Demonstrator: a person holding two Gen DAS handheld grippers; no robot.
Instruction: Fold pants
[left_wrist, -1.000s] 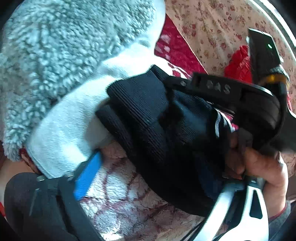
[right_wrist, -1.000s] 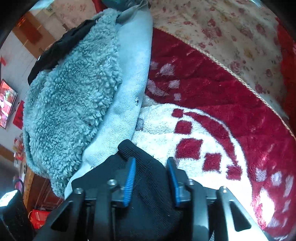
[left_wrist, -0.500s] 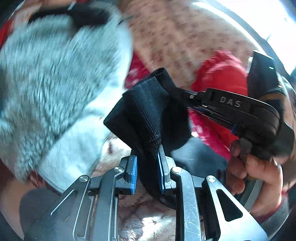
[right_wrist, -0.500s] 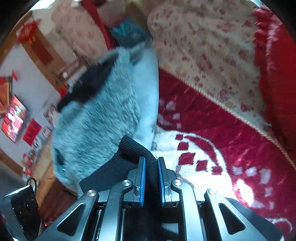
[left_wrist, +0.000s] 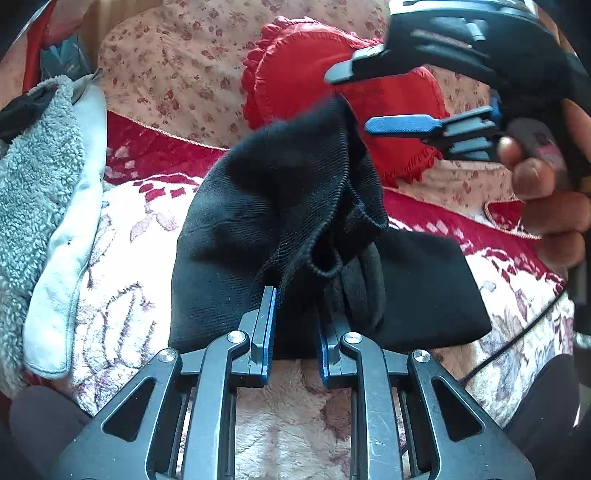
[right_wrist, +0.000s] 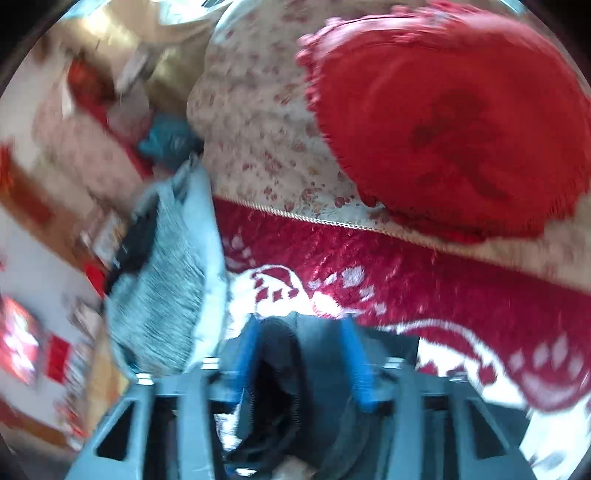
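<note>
The left tool (left_wrist: 293, 328) pinches the black pants (left_wrist: 280, 206) — likely anchoring a fold — while the right tool (left_wrist: 354, 96) has just opened, letting its edge go.

The black pants (left_wrist: 266, 206) were a matt, finely ribbed knit cloth with a softer fleecy lining showing at the opening. They lay on a plush red-and-cream blanket (left_wrist: 122, 236) with a slight sheen, beside a curly, rough grey fleece garment (left_wrist: 33, 177) with a smooth pale lining and near a red cloth cushion (left_wrist: 306, 74) with a frilled edge. The left gripper (left_wrist: 293, 314) had matt black plastic arms with bright metal screws and blue rubbery pads.
</note>
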